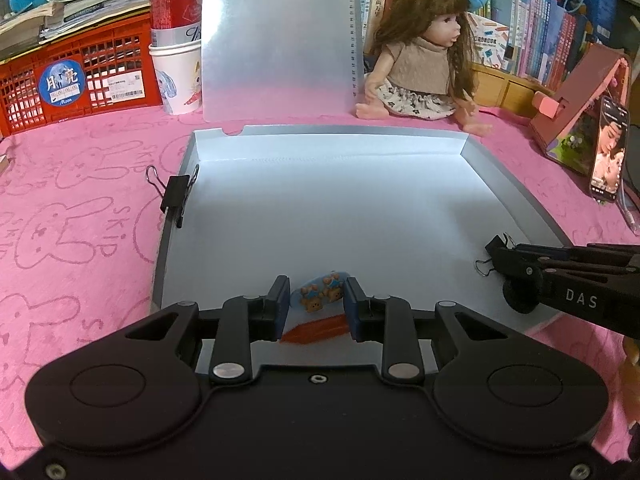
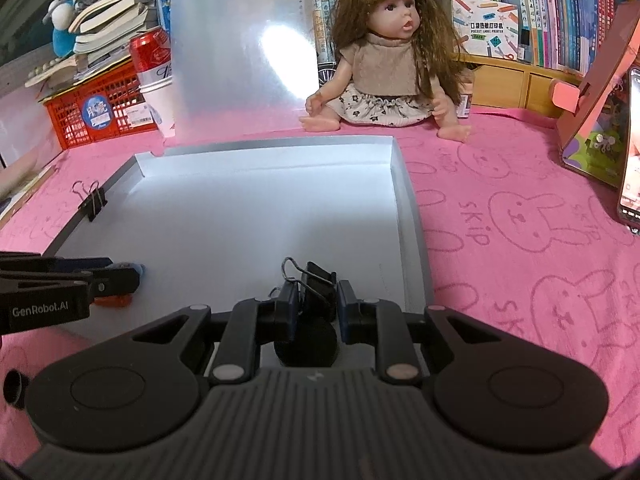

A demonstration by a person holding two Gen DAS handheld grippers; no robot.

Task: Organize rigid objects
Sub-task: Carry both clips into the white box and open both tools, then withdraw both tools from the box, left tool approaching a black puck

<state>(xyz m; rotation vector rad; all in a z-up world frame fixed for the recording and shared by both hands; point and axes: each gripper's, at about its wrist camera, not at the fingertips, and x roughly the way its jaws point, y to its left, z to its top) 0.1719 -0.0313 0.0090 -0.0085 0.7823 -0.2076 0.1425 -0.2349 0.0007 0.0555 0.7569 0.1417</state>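
Note:
A shallow grey tray (image 1: 516,196) (image 2: 414,220) with a white floor lies on the pink cloth. My left gripper (image 1: 318,300) (image 2: 134,276) is low over the tray's near edge, shut on a pale blue hair clip with little bears (image 1: 322,290). An orange-red piece (image 1: 316,330) shows just under it; I cannot tell if the two are joined. My right gripper (image 2: 317,294) (image 1: 496,250) is shut on a black binder clip (image 2: 316,282) over the tray's near right part. A black round piece (image 2: 306,344) sits below its jaws. A second black binder clip (image 1: 176,196) (image 2: 93,202) grips the tray's left wall.
A doll (image 1: 420,60) sits behind the tray, and a frosted plastic sheet (image 1: 276,40) leans upright beside it. At the back left a red crate (image 1: 76,76) stands next to a paper cup holding a can (image 1: 178,40). A phone on a pink stand (image 1: 608,148) is at right.

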